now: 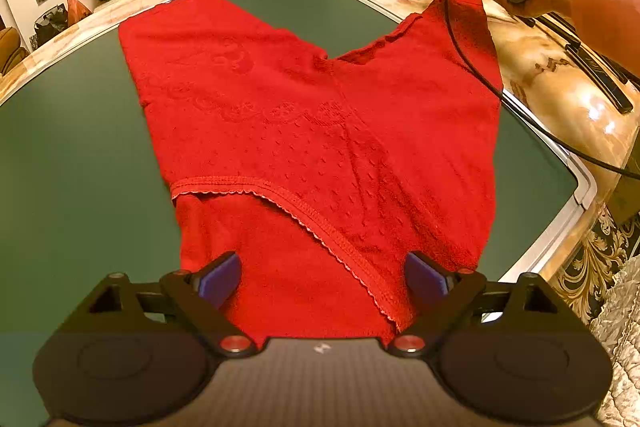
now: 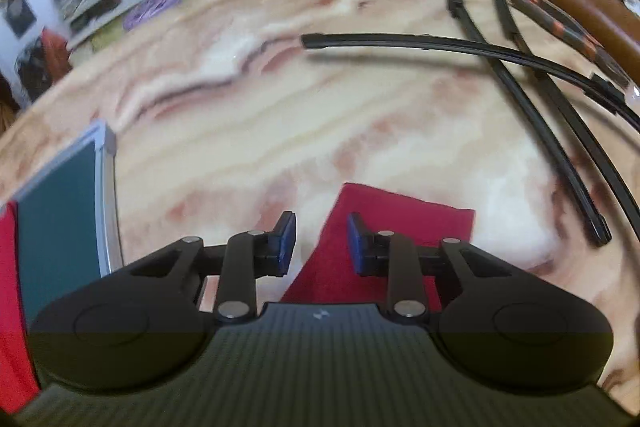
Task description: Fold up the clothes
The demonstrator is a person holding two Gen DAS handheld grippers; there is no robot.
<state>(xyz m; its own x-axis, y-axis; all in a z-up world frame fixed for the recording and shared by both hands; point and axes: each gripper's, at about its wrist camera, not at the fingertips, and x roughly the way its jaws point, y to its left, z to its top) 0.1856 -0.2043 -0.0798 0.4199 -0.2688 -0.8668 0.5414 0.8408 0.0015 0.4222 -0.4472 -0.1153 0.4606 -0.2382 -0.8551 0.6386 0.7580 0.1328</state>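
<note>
Right gripper (image 2: 321,242), black with blue rubber pads, has its jaws parted with a clear gap, nothing pinched. Under it a corner of the red knit garment (image 2: 404,223) lies flat on the glossy cream-and-pink marbled tabletop (image 2: 280,131); the cloth sits below the right pad and the gap, while the left pad hangs over bare marble. By the picture's left edge is the dark green mat with a silver frame (image 2: 60,211), more red cloth on it. Long black wiper-like strips (image 2: 440,43) cross over each other toward the tabletop's far right. Whole shot's kinda blurry.
</note>
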